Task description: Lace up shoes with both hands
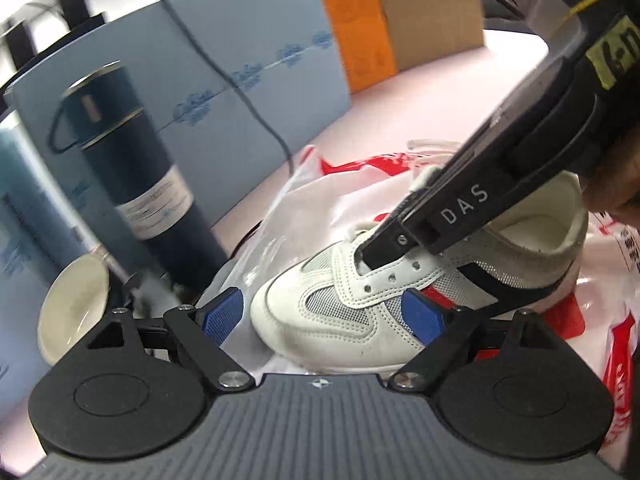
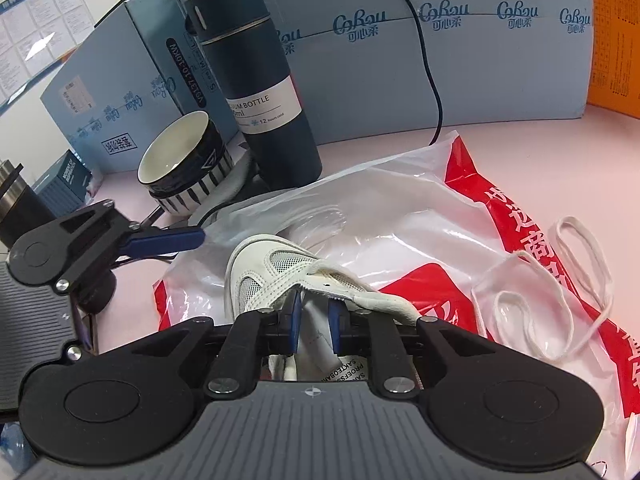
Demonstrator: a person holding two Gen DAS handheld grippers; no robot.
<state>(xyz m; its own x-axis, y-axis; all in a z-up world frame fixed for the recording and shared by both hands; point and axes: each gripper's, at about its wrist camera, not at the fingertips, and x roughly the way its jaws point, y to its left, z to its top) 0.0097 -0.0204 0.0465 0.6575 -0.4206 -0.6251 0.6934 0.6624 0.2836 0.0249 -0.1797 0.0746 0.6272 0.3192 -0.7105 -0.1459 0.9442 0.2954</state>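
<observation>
— On the pink desk (image 2: 540, 152), near its back edge, what is being seen?

— A white shoe (image 1: 344, 312) is being carried by a red and white plastic bag (image 2: 440, 208), which is lying spread over the desk. The shoe's eyelets are standing empty. A loose white lace (image 2: 560, 280) is lying coiled on the bag, well apart from the shoe, toward the right side.

— How is the left gripper (image 1: 322, 318) being held?

— Its blue pads (image 1: 223, 312) are being kept spread wide, one on either side of the shoe's toe. Whether the shoe is being touched cannot be told.

— And the right gripper (image 2: 316, 320)?

— It is being lowered into the shoe's opening, its fingers nearly together around the tongue (image 2: 348, 288). Whether the tongue is actually being pinched cannot be told.

— What is standing behind the bag?

— A dark blue bottle (image 2: 268, 92) is standing upright just beside a striped bowl (image 2: 184, 160), both in front of light blue boxes (image 2: 460, 60) along the back edge. A black cable (image 2: 434, 80) is hanging down over the boxes.
</observation>
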